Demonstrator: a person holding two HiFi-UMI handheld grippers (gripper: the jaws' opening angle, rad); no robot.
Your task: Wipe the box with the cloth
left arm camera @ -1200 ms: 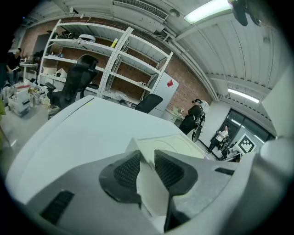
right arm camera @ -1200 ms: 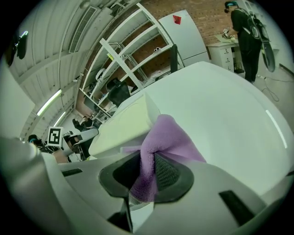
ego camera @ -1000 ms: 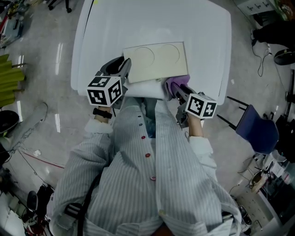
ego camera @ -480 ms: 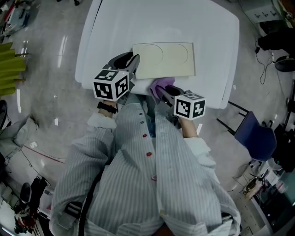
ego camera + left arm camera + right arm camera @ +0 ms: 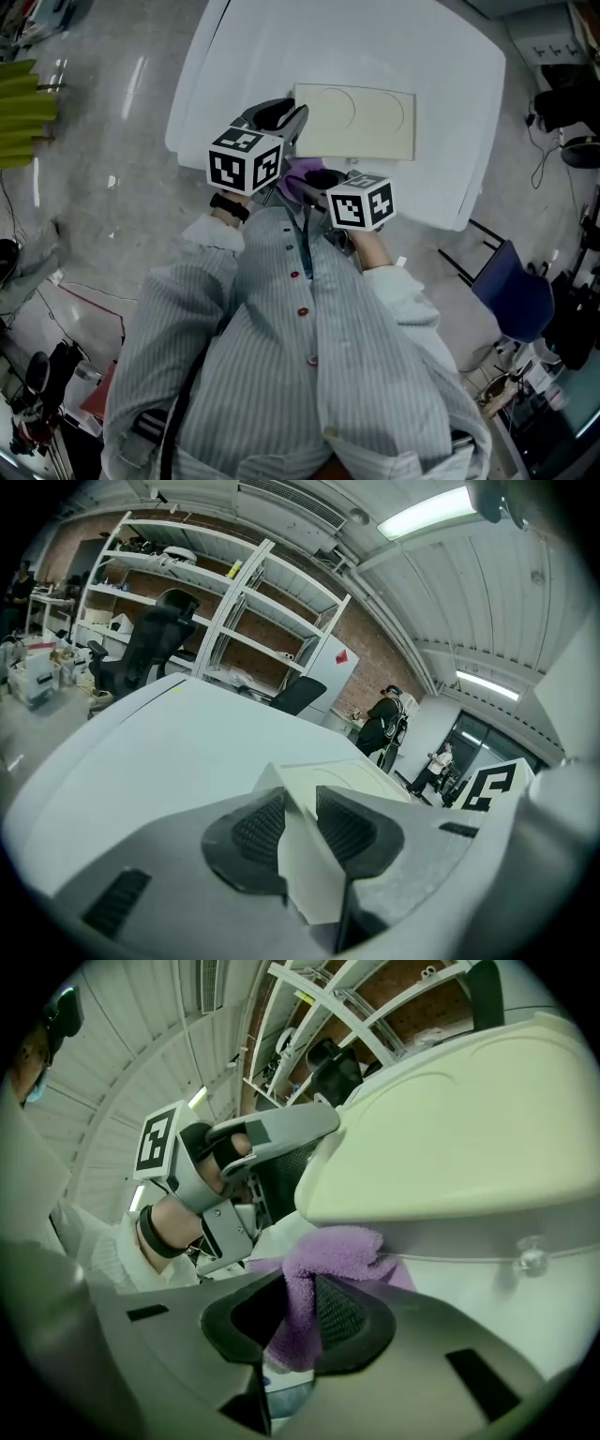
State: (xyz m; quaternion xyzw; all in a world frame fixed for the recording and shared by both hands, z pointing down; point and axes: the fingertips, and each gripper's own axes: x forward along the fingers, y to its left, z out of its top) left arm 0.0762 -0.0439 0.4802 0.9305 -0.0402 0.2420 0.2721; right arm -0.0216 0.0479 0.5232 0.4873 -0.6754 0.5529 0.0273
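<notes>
Pinching cloth (image 5: 328, 1251), right gripper (image 5: 295, 1314) against box (image 5: 469, 1119), left gripper (image 5: 300, 829) clamping corner

The cloth (image 5: 333, 1260) is purple, the box (image 5: 361, 122) cream, the worktop (image 5: 394, 47) white. The left hand-held gripper (image 5: 298, 803) and right hand-held gripper (image 5: 300, 1312) are grey with black ribbed pads (image 5: 258, 832) and black-and-white square-patterned marker cubes (image 5: 246, 159). The shirt (image 5: 309, 394) is pale, finely striped, with red buttons (image 5: 301, 313)

White table (image 5: 375, 47), blue chair (image 5: 517, 284) near it, seemingly metal shelving (image 5: 239, 602) beyond.
</notes>
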